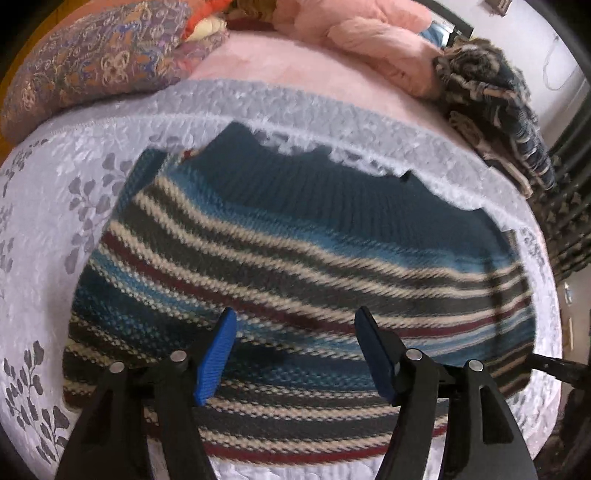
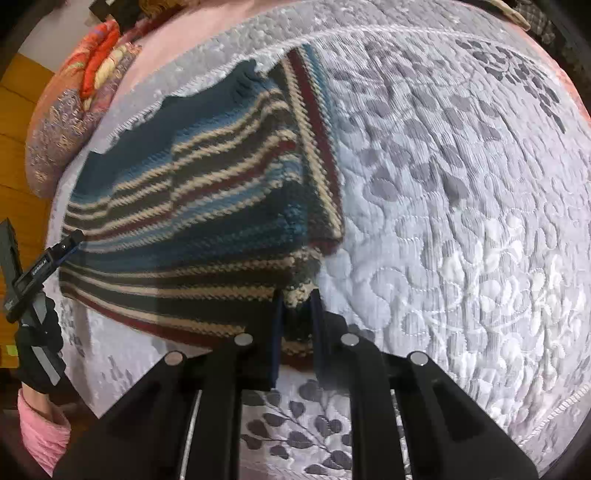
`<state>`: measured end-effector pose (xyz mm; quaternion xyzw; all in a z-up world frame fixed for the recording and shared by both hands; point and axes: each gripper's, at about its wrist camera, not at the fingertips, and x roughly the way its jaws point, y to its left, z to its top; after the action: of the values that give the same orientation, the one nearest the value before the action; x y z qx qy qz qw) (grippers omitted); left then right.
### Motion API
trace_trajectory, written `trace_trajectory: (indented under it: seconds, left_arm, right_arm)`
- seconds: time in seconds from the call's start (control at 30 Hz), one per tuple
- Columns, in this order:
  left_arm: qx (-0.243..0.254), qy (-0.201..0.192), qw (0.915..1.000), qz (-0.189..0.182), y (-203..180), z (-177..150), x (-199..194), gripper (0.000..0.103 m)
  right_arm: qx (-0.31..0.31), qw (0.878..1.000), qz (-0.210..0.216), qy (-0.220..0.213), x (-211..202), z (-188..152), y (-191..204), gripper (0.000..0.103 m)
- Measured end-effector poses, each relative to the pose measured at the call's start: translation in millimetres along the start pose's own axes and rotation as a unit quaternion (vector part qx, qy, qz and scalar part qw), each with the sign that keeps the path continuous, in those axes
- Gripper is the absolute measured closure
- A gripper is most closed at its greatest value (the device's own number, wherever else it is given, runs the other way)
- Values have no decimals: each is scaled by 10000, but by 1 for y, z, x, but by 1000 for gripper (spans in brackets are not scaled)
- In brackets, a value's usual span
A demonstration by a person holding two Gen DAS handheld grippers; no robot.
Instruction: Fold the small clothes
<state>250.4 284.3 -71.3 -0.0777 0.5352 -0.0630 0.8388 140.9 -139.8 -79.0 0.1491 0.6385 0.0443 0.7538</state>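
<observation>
A small striped knit sweater (image 1: 295,258) in teal, cream, grey and maroon lies on a pale quilted bedspread (image 1: 55,221). My left gripper (image 1: 295,325) hovers open just above its lower stripes, blue pads wide apart with nothing between them. In the right wrist view the same sweater (image 2: 192,192) lies partly folded, one side turned over the body. My right gripper (image 2: 297,306) is shut on the sweater's near corner, a cream and grey bit of knit pinched between its fingers. The left gripper's body (image 2: 37,269) shows at the far left edge of that view, held by a gloved hand.
A patterned purple pillow (image 1: 92,62) lies at the back left, pink bedding (image 1: 369,33) at the back and a dark patterned blanket (image 1: 491,110) at the back right. The quilt (image 2: 461,221) stretches bare to the sweater's right. A pink sleeve (image 2: 40,435) is at lower left.
</observation>
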Motion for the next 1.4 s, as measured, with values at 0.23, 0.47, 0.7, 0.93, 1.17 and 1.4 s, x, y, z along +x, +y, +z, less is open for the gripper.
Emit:
trace_trajectory:
  seconds: [0.23,0.47,0.7,0.93,1.17,1.4]
  left_arm:
    - [245,40,9996,109,1,-8,10,35]
    - [286,-6,9996,59,2,-8,11,34]
    - [52,-110,9996,-256,-5,2,-1,34]
    - [226,-28,9991,-355,-20,2,7,33]
    - [179,9,9992,-344,-12,1,17,33]
    - [285,12,9989,-365,-9,0,22,32]
  right_arm:
    - [19,9998,-164,133,19,-5,-6,90]
    - [150,9998,98,100,14,-2,-10,82]
    - [313,9969,505,-512,-18,20,-15,43]
    - [428,9957,752,-318,6,40,-19,38]
    - [501,9939,944,-262,33,47,-26,38]
    - [367,9909,1221,-425,35,56,-13,71]
